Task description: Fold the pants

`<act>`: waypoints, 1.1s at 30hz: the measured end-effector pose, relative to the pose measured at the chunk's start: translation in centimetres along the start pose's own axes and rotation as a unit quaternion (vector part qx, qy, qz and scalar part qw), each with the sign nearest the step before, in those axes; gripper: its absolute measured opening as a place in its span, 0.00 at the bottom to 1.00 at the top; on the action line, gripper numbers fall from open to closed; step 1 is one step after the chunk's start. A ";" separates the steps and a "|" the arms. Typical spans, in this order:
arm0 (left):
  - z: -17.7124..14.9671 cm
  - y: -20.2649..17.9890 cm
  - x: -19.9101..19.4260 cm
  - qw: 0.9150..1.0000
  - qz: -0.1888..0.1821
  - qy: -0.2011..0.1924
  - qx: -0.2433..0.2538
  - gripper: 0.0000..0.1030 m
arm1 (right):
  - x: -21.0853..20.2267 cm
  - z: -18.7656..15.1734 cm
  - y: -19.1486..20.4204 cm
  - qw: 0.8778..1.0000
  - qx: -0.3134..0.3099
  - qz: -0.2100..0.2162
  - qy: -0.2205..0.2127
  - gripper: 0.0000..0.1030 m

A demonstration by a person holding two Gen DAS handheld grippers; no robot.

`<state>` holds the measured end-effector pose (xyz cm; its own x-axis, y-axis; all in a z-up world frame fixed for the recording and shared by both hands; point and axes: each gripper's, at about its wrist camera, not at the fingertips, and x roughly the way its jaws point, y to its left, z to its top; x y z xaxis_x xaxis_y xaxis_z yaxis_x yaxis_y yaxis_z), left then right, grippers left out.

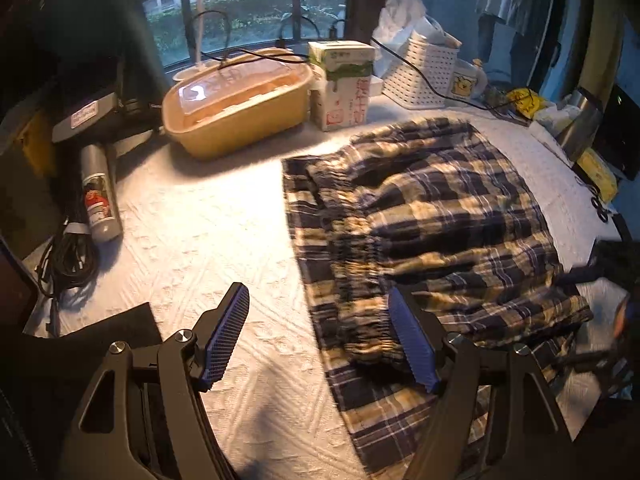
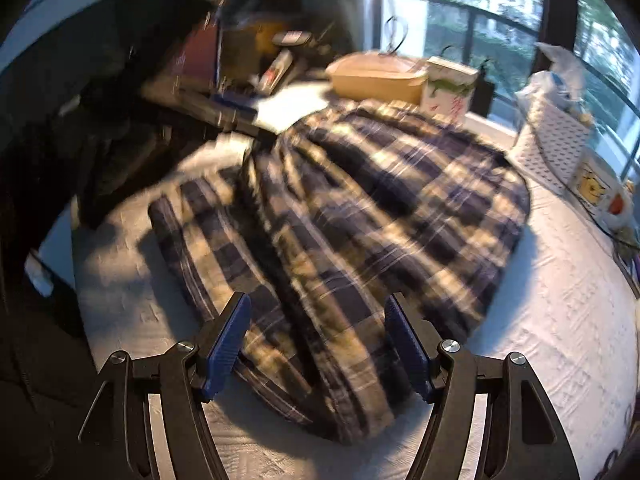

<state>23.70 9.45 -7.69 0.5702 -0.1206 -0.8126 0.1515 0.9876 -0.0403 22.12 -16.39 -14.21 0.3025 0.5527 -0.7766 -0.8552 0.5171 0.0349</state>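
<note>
Left gripper [image 1: 320, 334] spread wide, gripping nothing — one blue pad over bare white cloth [image 1: 200, 240], the other at the plaid pants' [image 1: 432, 216] gathered waistband. Pants folded in a heap mid-table, beige tub [image 1: 236, 108] behind. Right gripper [image 2: 318, 346] likewise wide and empty — poised above the plaid

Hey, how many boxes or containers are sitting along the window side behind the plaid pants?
3: a tan lidded tub at left, a green-and-white carton touching its right side, and a white perforated basket further right. More may be hidden behind them.
</note>
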 end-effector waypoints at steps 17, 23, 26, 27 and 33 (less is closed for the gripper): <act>7.0 0.4 4.2 0.999 -0.041 -0.025 0.001 0.71 | -3.1 1.1 -12.1 0.980 0.154 -0.113 -0.064 0.69; 8.0 0.3 8.0 1.000 -0.001 0.005 0.017 0.71 | 0.4 4.4 -17.3 0.973 0.195 -0.111 -0.060 0.69; 7.6 1.9 9.5 0.999 -0.027 0.020 -0.014 0.72 | 3.4 5.7 -18.5 0.974 0.194 -0.109 -0.040 0.69; 7.4 2.0 9.5 0.999 -0.029 0.020 -0.015 0.74 | 4.2 5.9 -18.6 0.975 0.196 -0.103 -0.038 0.69; 7.1 2.4 9.6 0.999 -0.039 0.010 -0.007 0.78 | 6.7 5.9 -18.8 0.976 0.201 -0.076 -0.037 0.69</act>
<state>35.31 9.97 -11.46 0.5416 -0.1956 -0.8176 0.1834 0.9766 -0.1122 42.77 -18.55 -16.35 0.4548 0.4874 -0.7454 -0.5685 0.8031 0.1783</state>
